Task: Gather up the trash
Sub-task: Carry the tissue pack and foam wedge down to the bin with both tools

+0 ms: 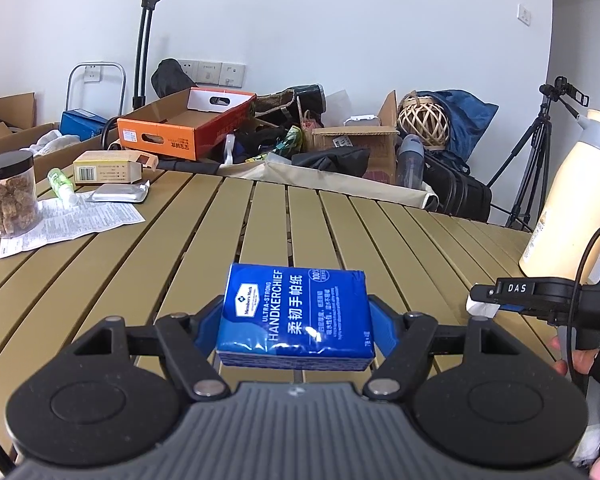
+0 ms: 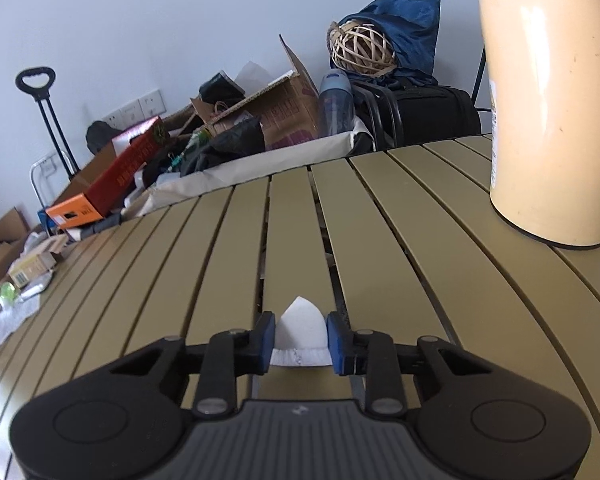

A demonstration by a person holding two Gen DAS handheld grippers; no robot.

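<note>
Your left gripper (image 1: 296, 316) is clamping the handkerchief pack (image 1: 296, 312); your right gripper (image 2: 299, 338) is pinching a white tissue (image 2: 300, 330). The soft tissue is risking tearing or slipping free over the worktop (image 2: 380, 240) slats.

Tall cream plastic bottle (image 2: 548, 100): top cut off by upper edge in right wrist view, right side cut off in left wrist view. Blue handkerchief tissue pack (image 1: 296, 316): lower side faces hidden by left gripper (image 1: 296, 320) pads. Small white folded tissue (image 2: 300, 330): underside hidden. Printed paper sheet (image 1: 80, 220): text too small. Person's hand (image 1: 576, 360): mostly cut off.
</note>
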